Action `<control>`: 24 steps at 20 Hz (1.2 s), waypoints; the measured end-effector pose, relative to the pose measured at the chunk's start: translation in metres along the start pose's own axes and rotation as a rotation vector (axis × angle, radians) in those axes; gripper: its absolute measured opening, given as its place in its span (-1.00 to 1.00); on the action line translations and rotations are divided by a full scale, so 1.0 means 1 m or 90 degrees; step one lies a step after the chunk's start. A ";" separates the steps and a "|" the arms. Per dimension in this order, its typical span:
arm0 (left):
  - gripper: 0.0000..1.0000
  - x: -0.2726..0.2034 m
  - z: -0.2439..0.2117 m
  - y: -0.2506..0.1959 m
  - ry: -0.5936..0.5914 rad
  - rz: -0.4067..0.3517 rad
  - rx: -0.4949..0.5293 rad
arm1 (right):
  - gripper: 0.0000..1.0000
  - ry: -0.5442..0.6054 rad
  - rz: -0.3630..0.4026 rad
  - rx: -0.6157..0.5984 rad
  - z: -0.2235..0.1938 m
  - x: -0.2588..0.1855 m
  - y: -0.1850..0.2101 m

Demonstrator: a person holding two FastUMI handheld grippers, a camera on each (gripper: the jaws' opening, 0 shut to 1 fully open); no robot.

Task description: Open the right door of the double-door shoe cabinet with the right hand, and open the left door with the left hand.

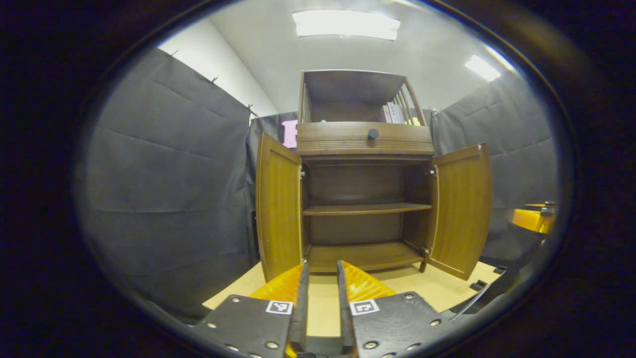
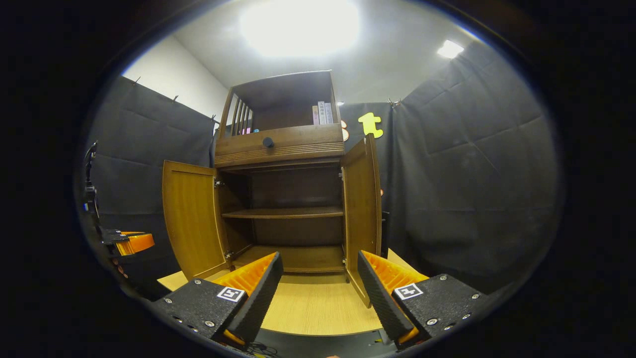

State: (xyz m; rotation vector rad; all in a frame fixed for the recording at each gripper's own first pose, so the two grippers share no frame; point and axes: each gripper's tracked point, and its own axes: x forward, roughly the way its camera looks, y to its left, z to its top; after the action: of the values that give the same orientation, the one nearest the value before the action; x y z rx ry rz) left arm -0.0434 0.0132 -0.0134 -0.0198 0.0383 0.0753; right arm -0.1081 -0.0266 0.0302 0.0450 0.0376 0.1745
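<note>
The shoe cabinet [image 1: 365, 164] stood on the bench [image 1: 437, 286] at twelve o'clock, its left door [image 1: 278, 211] and right door [image 1: 459, 209] both swung wide. The left hand-held gripper [image 1: 323, 278] held nothing, fingers nearly pressed together with a narrow gap. The right hand-held gripper [image 2: 320, 271] was spread, also holding nothing.
</note>
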 end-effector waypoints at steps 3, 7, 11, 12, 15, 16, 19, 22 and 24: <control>0.32 -0.008 0.003 -0.002 -0.008 -0.003 0.007 | 0.87 0.000 0.005 0.003 0.000 -0.004 0.003; 0.86 -0.016 0.012 0.002 -0.023 0.010 0.020 | 0.87 -0.010 0.008 0.001 0.005 -0.007 0.006; 0.90 -0.023 0.015 0.002 -0.028 0.018 0.027 | 0.87 -0.013 0.008 0.001 0.007 -0.009 0.007; 0.91 -0.026 0.016 0.003 -0.030 0.022 0.030 | 0.87 -0.014 0.007 0.001 0.007 -0.009 0.006; 0.92 -0.025 0.015 0.007 -0.031 0.031 0.034 | 0.87 -0.015 0.006 0.004 0.006 -0.011 0.005; 0.92 -0.026 0.015 0.007 -0.031 0.034 0.035 | 0.87 -0.015 0.007 0.003 0.005 -0.010 0.005; 0.79 -0.027 0.015 0.008 -0.030 0.040 0.032 | 0.87 -0.015 0.007 0.005 0.005 -0.011 0.004; 0.79 -0.029 0.016 0.008 -0.032 0.042 0.032 | 0.87 -0.018 0.006 0.005 0.006 -0.011 0.003; 0.79 -0.031 0.018 0.006 -0.038 0.043 0.034 | 0.87 -0.019 0.006 0.006 0.005 -0.012 0.002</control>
State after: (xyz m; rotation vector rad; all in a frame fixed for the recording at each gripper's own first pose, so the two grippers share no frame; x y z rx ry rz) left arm -0.0744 0.0172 0.0057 0.0377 -0.0180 0.1416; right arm -0.1201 -0.0266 0.0361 0.0570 0.0081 0.1836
